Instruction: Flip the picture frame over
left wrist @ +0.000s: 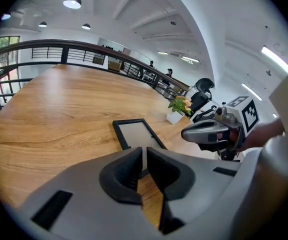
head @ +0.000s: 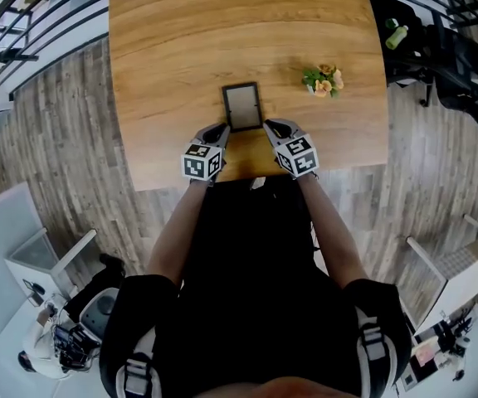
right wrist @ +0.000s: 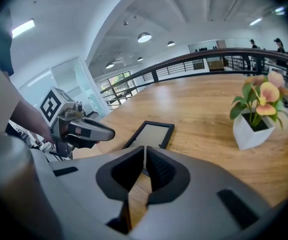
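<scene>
Wood-grain tabletop (head: 181, 48) fills upper centre of head view. Black-rimmed rectangular picture frame (head: 242, 106), pale panel up, lies flat mid-picture, close to table's lower edge. Grey plastic left gripper (head: 220, 131) sits at its lower-left corner, grey plastic right gripper (head: 273, 128) at lower-right corner; whether they touch it, cannot tell. Both pairs of jaws all but together: thin slit only, nothing between. Small white pot of orange flowers (head: 323, 81) stands to right of picture frame, apart.

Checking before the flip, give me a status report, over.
Left gripper and right gripper shut, empty, by the frame's near corners. Picture frame flat on table, not gripped. Potted flowers off right, clear.
</scene>
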